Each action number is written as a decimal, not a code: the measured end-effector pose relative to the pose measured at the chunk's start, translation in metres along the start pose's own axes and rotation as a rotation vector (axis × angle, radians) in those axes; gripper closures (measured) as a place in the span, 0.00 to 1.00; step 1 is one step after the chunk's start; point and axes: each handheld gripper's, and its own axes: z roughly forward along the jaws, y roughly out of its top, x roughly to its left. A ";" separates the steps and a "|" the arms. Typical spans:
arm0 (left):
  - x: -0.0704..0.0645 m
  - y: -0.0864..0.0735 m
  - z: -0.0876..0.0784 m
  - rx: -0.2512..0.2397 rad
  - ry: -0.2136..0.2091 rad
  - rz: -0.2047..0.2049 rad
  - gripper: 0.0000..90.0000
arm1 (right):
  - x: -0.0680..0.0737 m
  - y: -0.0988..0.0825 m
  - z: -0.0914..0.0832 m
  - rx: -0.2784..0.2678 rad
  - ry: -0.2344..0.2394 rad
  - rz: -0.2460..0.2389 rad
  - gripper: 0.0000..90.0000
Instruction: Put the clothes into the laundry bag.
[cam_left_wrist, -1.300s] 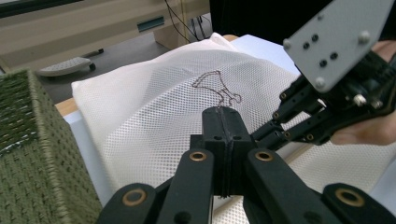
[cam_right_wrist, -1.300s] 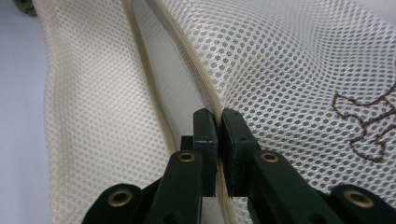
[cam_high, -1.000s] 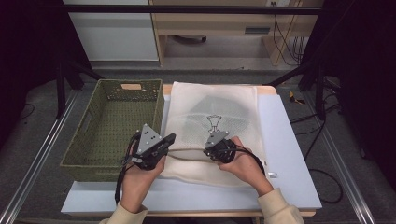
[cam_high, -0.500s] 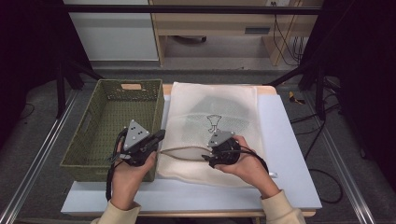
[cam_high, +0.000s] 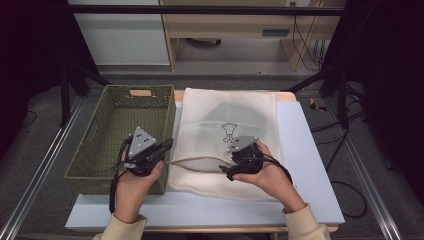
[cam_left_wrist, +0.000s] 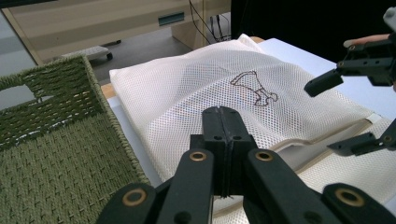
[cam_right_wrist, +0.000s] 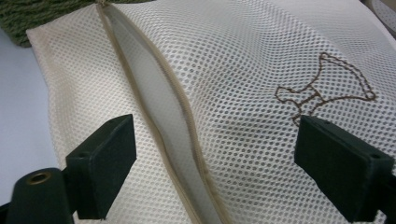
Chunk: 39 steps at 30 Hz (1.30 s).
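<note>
A cream mesh laundry bag (cam_high: 230, 110) lies flat on the table with a dark shape inside and a small brown outline drawing (cam_right_wrist: 322, 88) on top. Its zipper opening (cam_right_wrist: 163, 121) gapes along the near edge. My right gripper (cam_right_wrist: 217, 140) is open, its jaws standing to either side of the zipper and the drawing, just above the mesh. It also shows in the high view, right gripper (cam_high: 227, 172). My left gripper (cam_left_wrist: 223, 119) is shut with nothing visible between its jaws. It hovers at the bag's left edge, left gripper (cam_high: 168, 145), beside the basket.
A green woven basket (cam_high: 95, 135) stands left of the bag, touching the table's left part. The pale table top (cam_high: 305, 165) has bare room right of the bag and along the near edge. Dark stands and cables surround the table.
My left gripper has drawn back leftward from the bag's zipper edge toward the basket. The right gripper has barely shifted over the opening.
</note>
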 end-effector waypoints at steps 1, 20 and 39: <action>0.001 0.000 0.000 0.001 0.003 0.001 1.00 | -0.001 0.000 -0.001 0.000 -0.001 0.006 0.13; 0.027 0.004 -0.019 0.007 0.055 -0.012 1.00 | -0.035 -0.007 -0.034 -0.028 -0.117 0.149 0.10; 0.061 0.009 -0.049 -0.010 0.180 -0.058 0.60 | -0.077 -0.031 -0.081 -0.095 -0.258 0.334 0.07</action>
